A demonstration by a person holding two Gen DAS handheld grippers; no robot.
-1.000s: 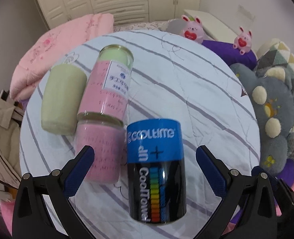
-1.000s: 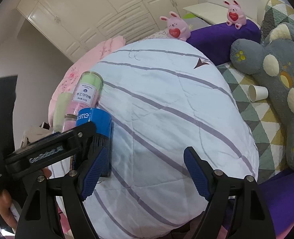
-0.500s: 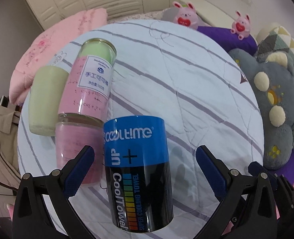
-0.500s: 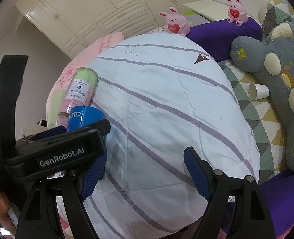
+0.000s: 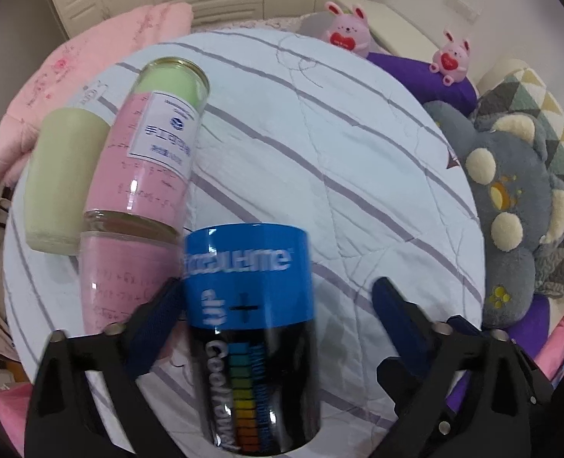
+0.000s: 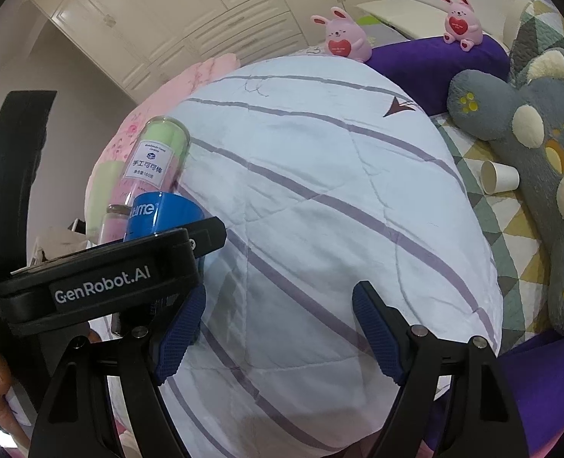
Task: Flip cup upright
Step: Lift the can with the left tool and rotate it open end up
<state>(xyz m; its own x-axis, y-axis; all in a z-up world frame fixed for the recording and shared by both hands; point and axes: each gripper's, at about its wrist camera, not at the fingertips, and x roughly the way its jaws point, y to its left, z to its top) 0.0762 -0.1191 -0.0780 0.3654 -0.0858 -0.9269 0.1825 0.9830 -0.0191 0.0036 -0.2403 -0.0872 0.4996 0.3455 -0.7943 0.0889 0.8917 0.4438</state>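
Observation:
A blue and black "CoolTime" can-shaped cup (image 5: 251, 328) lies on its side on the white striped quilt (image 5: 339, 160), between my left gripper's (image 5: 278, 313) open fingers. The left fingertip (image 5: 163, 305) is right at its side; the right fingertip (image 5: 392, 305) stands apart from it. The cup's blue end shows in the right wrist view (image 6: 160, 213), behind the left gripper's body. My right gripper (image 6: 278, 320) is open and empty above the quilt (image 6: 339, 198), to the right of the cup.
A tall pink and green clear tube (image 5: 148, 175) and a pale green cup (image 5: 60, 175) lie left of the can. A paper cup (image 6: 499, 177) lies on its side beside a grey plush toy (image 6: 541, 160). Pink bunnies (image 6: 343, 38) sit at the back.
My left gripper has moved forward and left around the can, so its left fingertip now sits at the can's side. The right gripper has barely moved.

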